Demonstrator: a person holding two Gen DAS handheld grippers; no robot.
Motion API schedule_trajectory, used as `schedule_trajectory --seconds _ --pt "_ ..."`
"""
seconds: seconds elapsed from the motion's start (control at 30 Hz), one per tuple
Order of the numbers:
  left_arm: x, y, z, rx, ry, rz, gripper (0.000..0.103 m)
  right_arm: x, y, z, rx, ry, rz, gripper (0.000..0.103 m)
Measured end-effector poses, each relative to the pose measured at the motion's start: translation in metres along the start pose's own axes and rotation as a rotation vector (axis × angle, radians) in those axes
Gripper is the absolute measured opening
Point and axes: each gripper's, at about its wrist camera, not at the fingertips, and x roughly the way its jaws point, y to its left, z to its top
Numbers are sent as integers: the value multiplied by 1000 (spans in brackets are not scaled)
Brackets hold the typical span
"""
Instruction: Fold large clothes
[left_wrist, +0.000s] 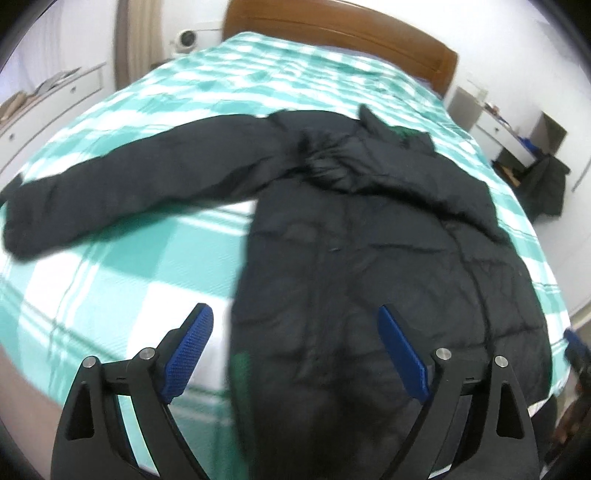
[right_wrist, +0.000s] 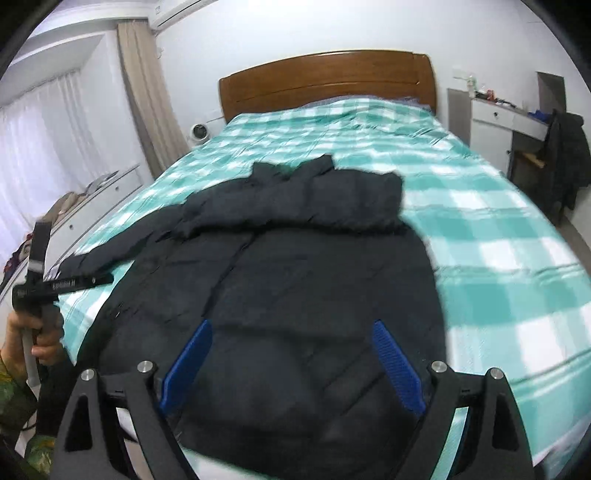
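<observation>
A black puffer jacket (left_wrist: 369, 240) lies spread flat on the checked bed cover (left_wrist: 110, 277), collar toward the headboard. One sleeve (left_wrist: 129, 177) stretches out to the left; the other side looks folded across the chest. My left gripper (left_wrist: 293, 310) hovers open over the jacket's lower left edge, nothing between its blue pads (left_wrist: 192, 347). In the right wrist view the same jacket (right_wrist: 295, 240) fills the middle. My right gripper (right_wrist: 291, 325) stands open above the lower body, holding nothing. A hand (right_wrist: 40, 332) carries the left gripper's handle (right_wrist: 37, 288) at the left edge.
The green and white bed cover (right_wrist: 498, 240) runs back to a wooden headboard (right_wrist: 325, 77). A white dresser (right_wrist: 92, 206) flanks the left side. A white desk (right_wrist: 495, 114) and a dark coat on a chair (right_wrist: 569, 155) stand on the right.
</observation>
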Motion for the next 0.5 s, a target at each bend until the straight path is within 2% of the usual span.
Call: schedule_trajectory --seconds 0.07,0.17,0.33,0.43,0.5 --pt "-6 17 -4 -27 -4 30 91 3 16 -6 -32 29 23 91" --pt "-10 54 -6 -119 -5 61 91 -4 41 -8 -112 3 45 91" --pt "-10 124 -9 -372 -15 36 91 -9 71 -8 -230 -27 35 91" --pt "-4 164 -6 -530 -54 14 91 -10 78 -13 -255 -15 29 91" --pt "-1 194 -2 -637 -90 26 91 -9 77 -14 -254 -6 29 91"
